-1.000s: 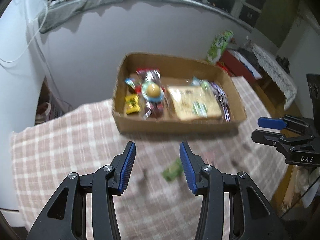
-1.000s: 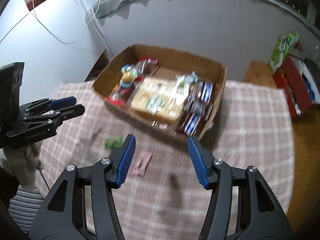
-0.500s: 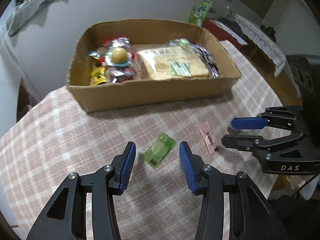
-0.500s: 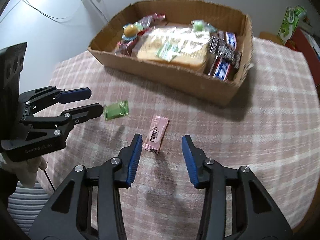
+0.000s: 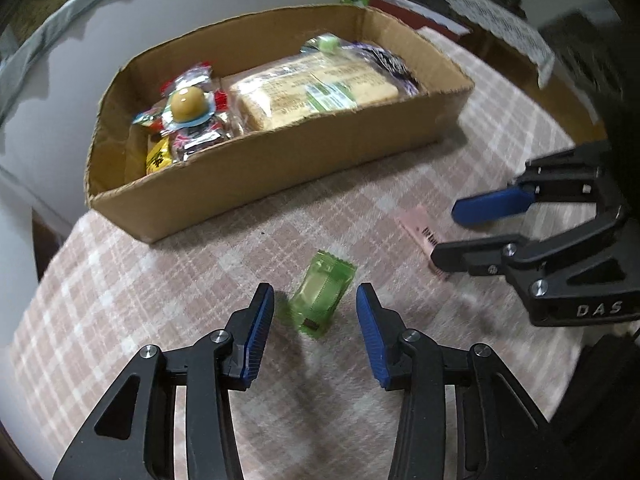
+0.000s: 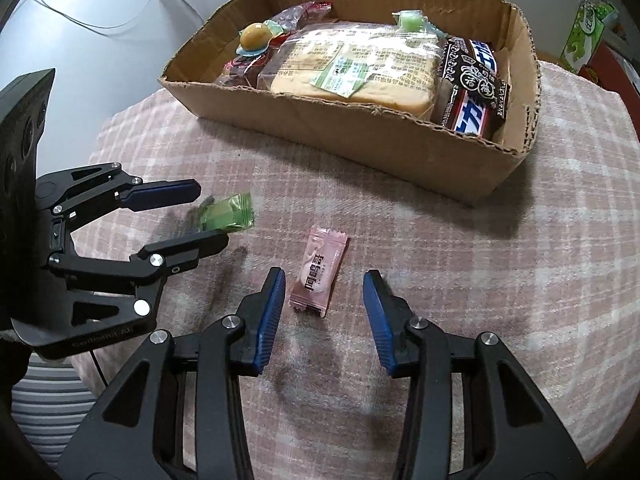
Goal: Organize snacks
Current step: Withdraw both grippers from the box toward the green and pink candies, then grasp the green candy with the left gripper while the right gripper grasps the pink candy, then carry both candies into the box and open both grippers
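A green wrapped candy [image 5: 322, 293] lies on the pink checked cloth, just ahead of and between the open fingers of my left gripper [image 5: 315, 307]. A pink wrapped candy [image 6: 319, 276] lies on the cloth between the open fingers of my right gripper [image 6: 325, 296]. The green candy [image 6: 228, 213] and left gripper [image 6: 200, 210] show at the left of the right wrist view; the pink candy [image 5: 420, 236] and right gripper [image 5: 448, 236] show at the right of the left wrist view. A cardboard box [image 6: 360, 136] behind them holds bread, chocolate bars and sweets.
The pink checked cloth [image 6: 520, 280] covers a small round table. A green carton [image 6: 586, 32] and red items stand beyond the box on the right. A white wall and cable are at the back left. A striped cloth [image 6: 44, 412] is below the table's left edge.
Both grippers have come down and forward toward the cloth. The green candy now lies between the left fingers and the pink candy between the right fingers. Both stay open.
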A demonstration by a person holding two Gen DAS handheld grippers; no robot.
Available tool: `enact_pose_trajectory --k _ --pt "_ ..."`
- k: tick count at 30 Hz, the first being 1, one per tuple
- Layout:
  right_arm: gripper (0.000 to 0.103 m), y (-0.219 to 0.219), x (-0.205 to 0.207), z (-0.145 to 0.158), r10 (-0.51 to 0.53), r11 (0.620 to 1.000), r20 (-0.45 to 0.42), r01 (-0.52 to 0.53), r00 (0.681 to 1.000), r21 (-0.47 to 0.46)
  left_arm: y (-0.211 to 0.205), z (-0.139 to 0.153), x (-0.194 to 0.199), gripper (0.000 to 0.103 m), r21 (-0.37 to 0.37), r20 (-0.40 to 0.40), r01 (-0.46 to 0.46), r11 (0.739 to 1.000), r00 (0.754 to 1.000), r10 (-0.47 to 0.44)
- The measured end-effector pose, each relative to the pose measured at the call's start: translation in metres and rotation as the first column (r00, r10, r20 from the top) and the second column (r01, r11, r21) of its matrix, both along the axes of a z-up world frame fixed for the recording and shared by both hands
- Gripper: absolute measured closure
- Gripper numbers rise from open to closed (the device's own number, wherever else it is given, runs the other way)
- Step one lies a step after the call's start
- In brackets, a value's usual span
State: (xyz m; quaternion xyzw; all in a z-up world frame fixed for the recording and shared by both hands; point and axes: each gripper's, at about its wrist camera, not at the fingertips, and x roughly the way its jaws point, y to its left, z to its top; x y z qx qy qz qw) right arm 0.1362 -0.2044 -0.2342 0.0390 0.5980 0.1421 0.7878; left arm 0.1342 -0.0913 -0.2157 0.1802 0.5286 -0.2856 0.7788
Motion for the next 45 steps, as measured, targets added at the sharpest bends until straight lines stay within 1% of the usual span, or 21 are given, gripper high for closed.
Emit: enact_pose_trajectory --k 5,6,8,12,13,15,17,23,25,26,28,29,32,34,35,38,39,41,42,43,45 --pt "0.061 0.008 0.004 -0.005 0.008 1.000 -0.006 -0.008 1.000 -0.015 -0.012 -0.010 0.001 0.070 0.017 0.004 0.033 0.999 0.999 -0.033" --pt "0.061 0.010 0.005 -0.006 0.009 1.000 -0.007 -0.009 1.000 -0.021 -0.013 -0.010 0.001 0.070 0.010 0.012 0.030 1.000 0.999 -0.030" --pt "0.061 0.014 0.007 -0.007 0.010 1.000 -0.003 -0.010 1.000 -0.030 -0.014 -0.010 0.004 0.077 0.000 0.016 0.009 1.000 1.000 -0.009" --pt "0.062 0.030 0.012 -0.011 0.024 0.998 0.002 -0.023 1.000 -0.066 -0.016 -0.010 0.006 0.080 -0.008 0.029 -0.021 1.000 0.999 0.022" --pt "0.072 0.033 0.013 -0.011 0.033 0.996 0.004 -0.032 0.999 -0.085 -0.015 -0.010 0.006 0.080 -0.012 0.029 -0.029 1.000 0.999 0.030" --pt "0.082 0.044 0.014 -0.013 0.066 0.988 0.009 -0.064 0.998 -0.140 -0.014 -0.009 0.005 0.082 -0.027 0.026 -0.052 0.998 0.998 0.053" --pt "0.082 0.051 0.016 -0.015 0.083 0.984 0.012 -0.080 0.996 -0.156 -0.010 -0.009 0.006 0.084 -0.051 0.019 -0.086 0.995 0.996 0.087" --pt "0.088 0.052 0.018 -0.017 0.089 0.986 0.014 -0.086 0.996 -0.143 0.016 -0.007 0.003 0.084 -0.112 -0.012 -0.169 0.979 0.986 0.169" --pt "0.093 0.053 0.019 -0.015 0.089 0.987 0.028 -0.084 0.996 -0.135 0.021 -0.006 0.002 0.084 -0.121 -0.017 -0.190 0.974 0.982 0.189" --pt "0.094 0.053 0.019 -0.015 0.088 0.988 0.027 -0.083 0.996 -0.128 0.024 -0.005 0.001 0.084 -0.126 -0.017 -0.197 0.972 0.980 0.197" --pt "0.094 0.053 0.021 -0.014 0.090 0.989 0.021 -0.087 0.996 -0.117 0.026 -0.005 0.000 0.084 -0.127 -0.021 -0.204 0.971 0.979 0.203" --pt "0.093 0.054 0.022 -0.016 0.098 0.992 0.006 -0.097 0.995 -0.086 0.027 -0.006 -0.001 0.084 -0.124 -0.021 -0.204 0.971 0.979 0.203" --pt "0.092 0.050 0.027 -0.018 0.071 0.997 -0.023 -0.072 0.997 -0.035 0.035 -0.007 -0.003 0.084 -0.128 -0.025 -0.207 0.970 0.978 0.206" --pt "0.085 0.048 0.025 -0.021 0.078 0.997 -0.035 -0.079 0.996 -0.019 0.035 -0.007 -0.004 0.084 -0.129 -0.025 -0.210 0.969 0.978 0.208" --pt "0.084 0.051 0.024 -0.021 0.092 0.995 -0.026 -0.092 0.995 -0.028 0.032 -0.007 -0.004 0.084 -0.129 -0.024 -0.211 0.969 0.978 0.209" --pt "0.076 0.058 0.019 -0.021 0.112 0.992 -0.022 -0.113 0.993 -0.047 0.034 -0.007 -0.005 0.084 -0.135 -0.024 -0.217 0.967 0.976 0.216" --pt "0.075 0.064 0.018 -0.022 0.132 0.989 -0.017 -0.133 0.991 -0.067 0.035 -0.007 -0.005 0.084 -0.133 -0.021 -0.218 0.967 0.976 0.217" --pt "0.075 0.072 0.008 -0.022 0.189 0.973 -0.001 -0.188 0.982 -0.136 0.035 -0.006 -0.005 0.084 -0.135 -0.021 -0.222 0.966 0.975 0.221" --pt "0.082 0.082 0.005 -0.023 0.236 0.951 0.006 -0.230 0.972 -0.208 0.035 -0.006 -0.005 0.084 -0.136 -0.021 -0.225 0.965 0.974 0.224" --pt "0.084 0.086 0.005 -0.022 0.261 0.939 0.007 -0.252 0.965 -0.235 0.037 -0.005 -0.006 0.084 -0.139 -0.020 -0.227 0.964 0.974 0.226" --pt "0.084 0.088 0.004 -0.022 0.276 0.934 0.003 -0.267 0.961 -0.238 0.039 -0.004 -0.007 0.084 -0.141 -0.017 -0.231 0.963 0.973 0.231"
